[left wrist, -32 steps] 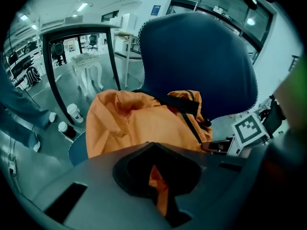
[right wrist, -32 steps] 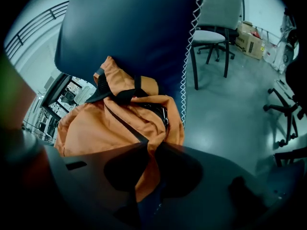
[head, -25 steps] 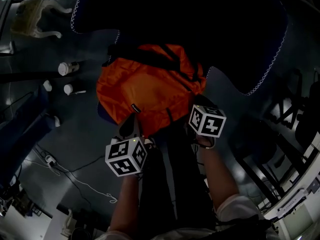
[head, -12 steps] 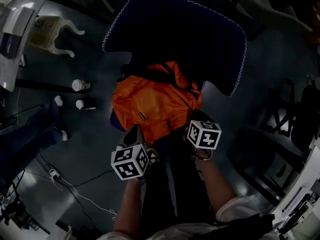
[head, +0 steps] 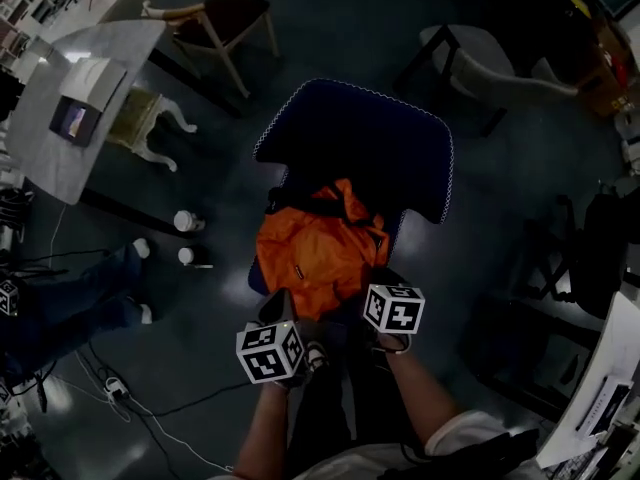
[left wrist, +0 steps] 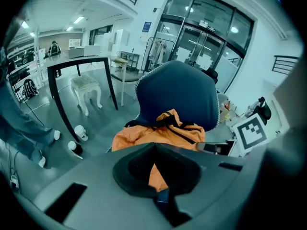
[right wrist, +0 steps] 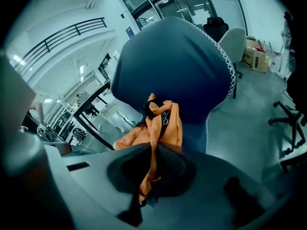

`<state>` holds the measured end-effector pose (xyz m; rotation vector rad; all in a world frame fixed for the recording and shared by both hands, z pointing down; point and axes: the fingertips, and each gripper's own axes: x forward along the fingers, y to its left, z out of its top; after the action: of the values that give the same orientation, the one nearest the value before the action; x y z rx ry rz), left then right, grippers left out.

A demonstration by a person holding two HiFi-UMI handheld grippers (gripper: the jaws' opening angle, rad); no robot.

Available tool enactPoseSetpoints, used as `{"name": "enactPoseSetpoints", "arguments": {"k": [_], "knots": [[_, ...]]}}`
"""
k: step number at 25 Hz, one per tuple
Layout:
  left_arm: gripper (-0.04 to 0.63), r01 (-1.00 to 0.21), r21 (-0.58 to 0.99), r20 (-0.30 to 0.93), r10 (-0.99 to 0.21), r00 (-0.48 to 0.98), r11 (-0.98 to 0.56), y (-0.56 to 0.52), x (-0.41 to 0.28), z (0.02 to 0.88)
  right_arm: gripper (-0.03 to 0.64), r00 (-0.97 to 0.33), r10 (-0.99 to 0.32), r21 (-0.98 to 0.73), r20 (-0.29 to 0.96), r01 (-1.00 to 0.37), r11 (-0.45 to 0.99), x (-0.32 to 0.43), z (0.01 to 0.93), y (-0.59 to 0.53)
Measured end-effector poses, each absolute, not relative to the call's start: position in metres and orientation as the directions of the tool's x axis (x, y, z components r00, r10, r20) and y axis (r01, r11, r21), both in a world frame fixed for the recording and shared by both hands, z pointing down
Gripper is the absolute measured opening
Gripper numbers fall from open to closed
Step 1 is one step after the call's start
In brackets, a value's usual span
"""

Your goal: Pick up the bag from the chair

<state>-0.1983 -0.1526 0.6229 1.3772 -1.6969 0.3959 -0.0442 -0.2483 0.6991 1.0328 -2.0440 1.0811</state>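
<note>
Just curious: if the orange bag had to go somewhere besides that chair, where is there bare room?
Bare floor lies right of the blue chair, toward the white chair. The table top has room. Left of the chair is crowded: two cups, a person's feet, cables.

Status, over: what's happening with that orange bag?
Left gripper, right gripper: both shut on orange bag. Bag bunched against blue chair, lift-off unclear. Nothing seen blocking.

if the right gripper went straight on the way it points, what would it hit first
The orange bag: the right gripper pinches its fabric between its fingers, and the bag's bulk lies straight ahead. Beyond it stands the blue chair's backrest, though how far back is hard to judge.
</note>
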Motion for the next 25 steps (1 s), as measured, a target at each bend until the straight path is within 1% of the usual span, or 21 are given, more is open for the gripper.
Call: {"name": "enactPoseSetpoints", "arguments": {"k": [6,20,25], "knots": [[0.012,-0.906,0.259,0.793,-0.609,0.003,0.333,-0.123,-0.209,0.605,0.046,-0.539,-0.355,-0.399,0.763,-0.827,0.397,-0.065,0.657,-0.230],[0.012,-0.902,0.290,0.729,-0.684,-0.007,0.319,-0.102,-0.228,0.543,0.046,-0.576,-0.422,-0.432,0.700,-0.812,0.393,-0.083,0.580,-0.221],[0.012,-0.915,0.289,0.699,-0.715,0.001,0.281,-0.101,-0.227,0.519,0.046,-0.577,-0.452,-0.427,0.680,-0.813,0.395,-0.078,0.559,-0.216]]}}
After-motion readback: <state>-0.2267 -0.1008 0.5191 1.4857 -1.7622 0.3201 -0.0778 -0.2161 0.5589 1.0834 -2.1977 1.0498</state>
